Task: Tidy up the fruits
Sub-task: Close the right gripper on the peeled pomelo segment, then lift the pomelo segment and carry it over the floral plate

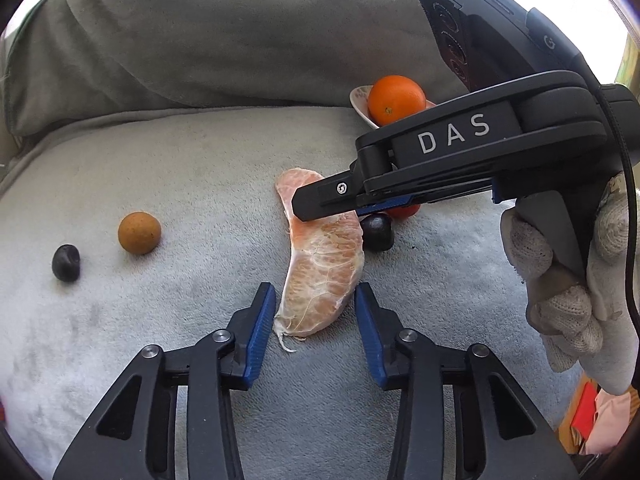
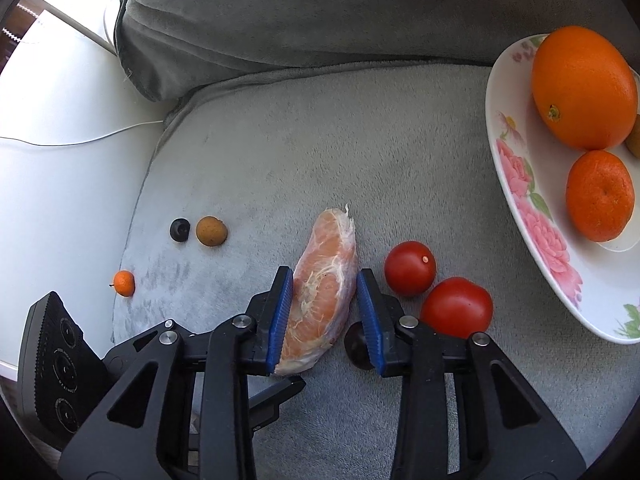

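Pomelo segment (image 1: 320, 264) between both spread tools; right-wrist view alone shows tomatoes (image 2: 410, 268), perhaps touching

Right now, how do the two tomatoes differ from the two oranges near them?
The tomatoes are red and smooth and lie on the grey blanket. The big orange and the small orange are orange, with dimpled skin, and sit on the flowered plate. All four are round and whole.

Pale orange-pink pomelo segment (image 2: 324, 292), red tomatoes (image 2: 410, 268), pink-flowered white plate (image 2: 532, 196), grey cushion (image 2: 320, 140)
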`<state>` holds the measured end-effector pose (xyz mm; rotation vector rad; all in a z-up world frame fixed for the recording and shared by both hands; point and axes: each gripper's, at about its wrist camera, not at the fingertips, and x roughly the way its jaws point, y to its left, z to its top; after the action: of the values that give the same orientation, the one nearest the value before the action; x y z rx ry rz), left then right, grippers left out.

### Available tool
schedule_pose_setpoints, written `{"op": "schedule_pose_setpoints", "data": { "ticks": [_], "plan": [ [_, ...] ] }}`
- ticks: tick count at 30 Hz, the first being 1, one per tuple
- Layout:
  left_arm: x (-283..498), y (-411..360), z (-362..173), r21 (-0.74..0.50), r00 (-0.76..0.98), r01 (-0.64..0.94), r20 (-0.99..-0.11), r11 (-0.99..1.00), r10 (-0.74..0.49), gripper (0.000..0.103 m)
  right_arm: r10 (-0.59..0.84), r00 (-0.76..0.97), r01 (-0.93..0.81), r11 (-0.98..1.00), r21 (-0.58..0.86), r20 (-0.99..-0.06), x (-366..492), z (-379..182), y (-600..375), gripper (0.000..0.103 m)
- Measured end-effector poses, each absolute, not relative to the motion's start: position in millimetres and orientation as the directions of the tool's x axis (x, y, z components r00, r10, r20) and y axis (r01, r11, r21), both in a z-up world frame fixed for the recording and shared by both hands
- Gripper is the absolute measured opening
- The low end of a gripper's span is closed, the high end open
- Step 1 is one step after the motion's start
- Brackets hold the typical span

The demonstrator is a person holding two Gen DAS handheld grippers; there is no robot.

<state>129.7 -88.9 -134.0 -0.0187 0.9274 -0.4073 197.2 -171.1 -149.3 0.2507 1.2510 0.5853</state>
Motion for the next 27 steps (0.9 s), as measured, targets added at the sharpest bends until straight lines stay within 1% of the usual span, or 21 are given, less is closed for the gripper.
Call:
{"op": "schedule_pose_setpoints", "data": {
  "ticks": [2,9,17,27],
  "plan": [
    [126,-90,-131,-0.187,0.531,0.338,-0.771,0.922,-0.351,0.037,0.547,0.195,-0.276,0.827,0.489,-0.814,197,-149,-171,0.034],
    [120,-88,-130,-0.196,0.54,0.333,-0.762,0.922,-0.357,0.036,0.574,0.203,-0.264,0.812,0.52,-0.794,196,-148,-176,0.031],
    [106,-79,-128,-0.174,0.571,0.333,-0.745,0.927,-0.345,0.035,0.586,0.221,-0.277,0.804,0.526,-0.78,193,-141,-176,0.03],
    [84,-88,-118,-0.152,0.6,0.358,-0.718,0.921,-0.352,0.035,0.607,0.26,-0.276,0.792,0.545,-0.75,187,-123,-189,0.03]
  ]
}}
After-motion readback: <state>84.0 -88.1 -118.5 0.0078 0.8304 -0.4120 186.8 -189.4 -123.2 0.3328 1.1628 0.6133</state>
